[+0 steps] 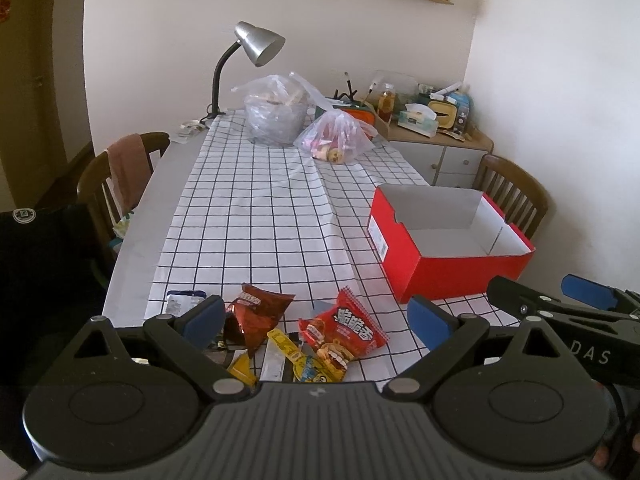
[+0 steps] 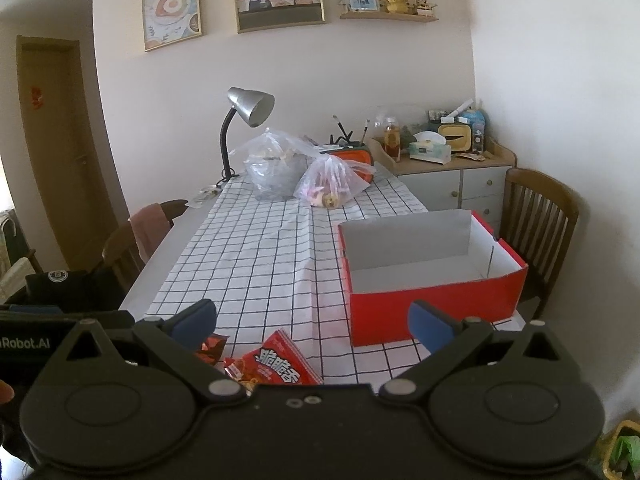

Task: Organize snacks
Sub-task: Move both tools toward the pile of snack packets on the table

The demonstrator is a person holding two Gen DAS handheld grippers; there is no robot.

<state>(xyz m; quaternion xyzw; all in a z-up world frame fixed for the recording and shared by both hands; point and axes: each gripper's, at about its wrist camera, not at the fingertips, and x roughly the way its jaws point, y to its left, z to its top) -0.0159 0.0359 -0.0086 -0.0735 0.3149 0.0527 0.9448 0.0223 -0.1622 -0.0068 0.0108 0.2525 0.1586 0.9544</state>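
Observation:
A heap of snack packets lies at the near edge of the checked tablecloth: a red packet (image 1: 344,330), a dark red-brown bag (image 1: 258,312), yellow sachets (image 1: 294,358) and a small blue-and-white pack (image 1: 182,300). My left gripper (image 1: 316,318) hovers open just above the heap, holding nothing. A red cardboard box (image 1: 448,240) with a white, empty inside stands to the right. My right gripper (image 2: 312,322) is open too, with the red packet (image 2: 276,366) below it and the box (image 2: 432,276) ahead to the right. It also shows in the left wrist view, at the right edge (image 1: 560,300).
Two clear plastic bags of food (image 1: 276,112) (image 1: 336,136) and a grey desk lamp (image 1: 256,44) stand at the table's far end. Wooden chairs (image 1: 120,176) (image 1: 516,192) flank the table. A cluttered sideboard (image 1: 440,136) sits in the far right corner. Bare checked cloth (image 1: 256,216) fills the table's middle.

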